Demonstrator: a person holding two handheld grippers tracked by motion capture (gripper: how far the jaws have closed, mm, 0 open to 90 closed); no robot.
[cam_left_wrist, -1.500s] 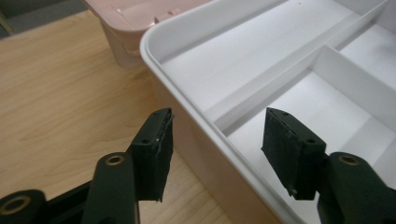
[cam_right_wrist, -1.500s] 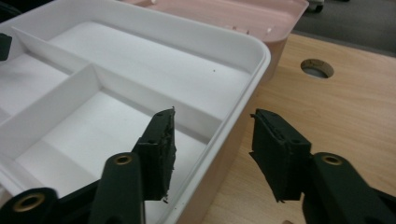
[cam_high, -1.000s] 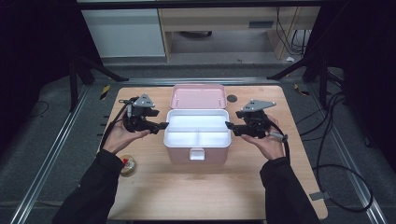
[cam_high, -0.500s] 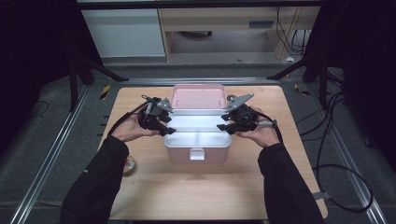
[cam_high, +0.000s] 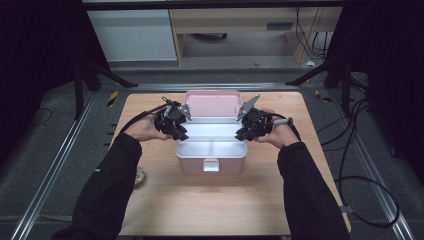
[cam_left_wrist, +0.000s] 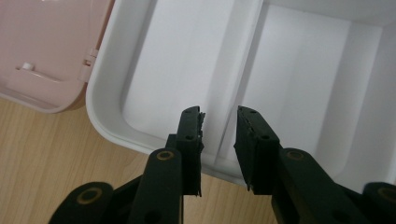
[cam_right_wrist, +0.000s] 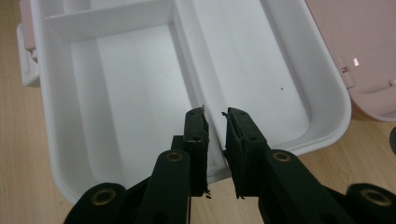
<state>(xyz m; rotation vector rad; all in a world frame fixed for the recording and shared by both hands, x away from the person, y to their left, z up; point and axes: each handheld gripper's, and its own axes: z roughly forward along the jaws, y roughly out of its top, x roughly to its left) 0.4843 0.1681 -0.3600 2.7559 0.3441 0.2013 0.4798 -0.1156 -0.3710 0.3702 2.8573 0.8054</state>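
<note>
Hidden/unclear first: in high view the fingers of both grippers are too small and dark to read. A small round object (cam_high: 138, 176) at the surface's left edge is half covered by the left sleeve, can't tell what it is. Lower part of the pink box body sits under the white tray, so its inside is out of sight. In both gripper views the tray is cut off by the frame edges.

Counts: 1 pink plastic box w/ open hinged lid (cam_high: 213, 105), lid laid back toward the far edge; 1 white plastic insert tray (cam_high: 212, 147) w/ dividers sitting on top of the box, mid light-wood surface (cam_high: 210, 200); 1 front latch (cam_high: 211, 165); 2 grippers, 2 hands.

Left gripper (cam_left_wrist: 219, 149) is at the tray's left rim, right gripper (cam_right_wrist: 215, 147) at its right rim. Left fingers (cam_left_wrist: 191, 140): narrow gap, have just been closing, poised over the rim where a divider wall meets it; can't tell if they press on it. Right fingers (cam_right_wrist: 195, 140): narrower gap, also just been closing, astride the rim at a divider; contact unclear.
</note>
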